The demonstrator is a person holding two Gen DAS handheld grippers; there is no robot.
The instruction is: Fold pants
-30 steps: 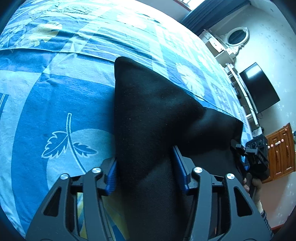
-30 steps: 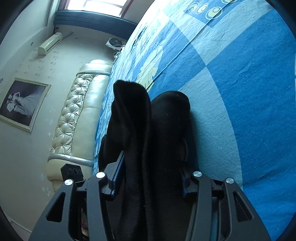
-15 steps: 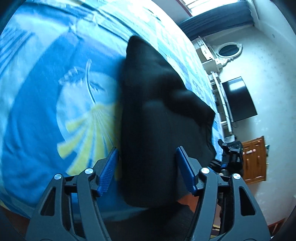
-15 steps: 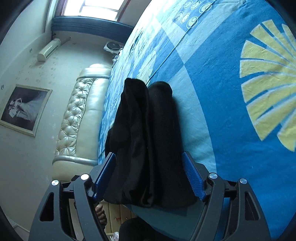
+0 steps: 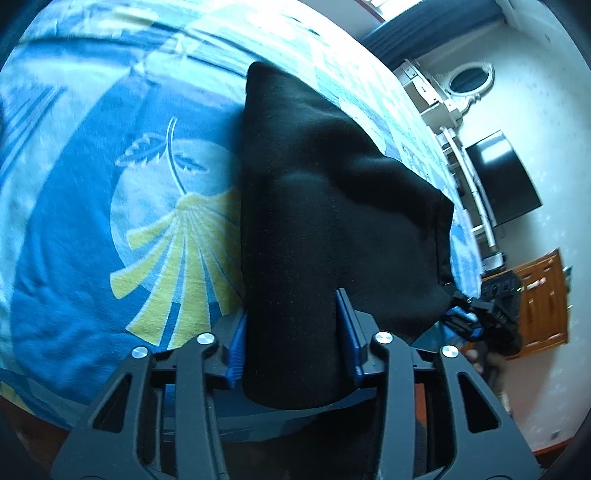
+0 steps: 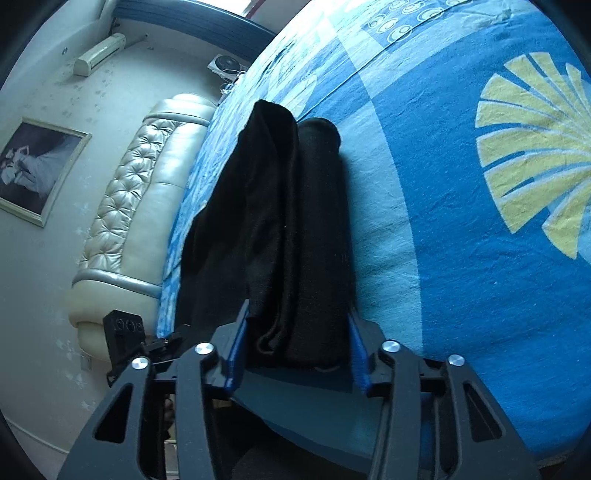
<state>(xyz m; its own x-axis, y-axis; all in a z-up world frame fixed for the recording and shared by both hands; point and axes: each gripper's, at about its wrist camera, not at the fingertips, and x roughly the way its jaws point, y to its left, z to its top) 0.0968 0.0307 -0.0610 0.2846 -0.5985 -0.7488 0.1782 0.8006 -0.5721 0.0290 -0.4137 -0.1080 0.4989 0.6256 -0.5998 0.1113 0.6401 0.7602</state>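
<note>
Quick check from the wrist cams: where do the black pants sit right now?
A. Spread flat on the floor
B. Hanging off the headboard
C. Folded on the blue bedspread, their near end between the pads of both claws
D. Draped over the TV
C: the pants lie folded on the bedspread, with the left claw and right claw each closed onto a near-end bundle, jaws having just been closing.

A bed with a blue patterned sheet fills the room – a tufted cream headboard, a framed picture, a wall television, a wooden cabinet, dark curtains.
</note>
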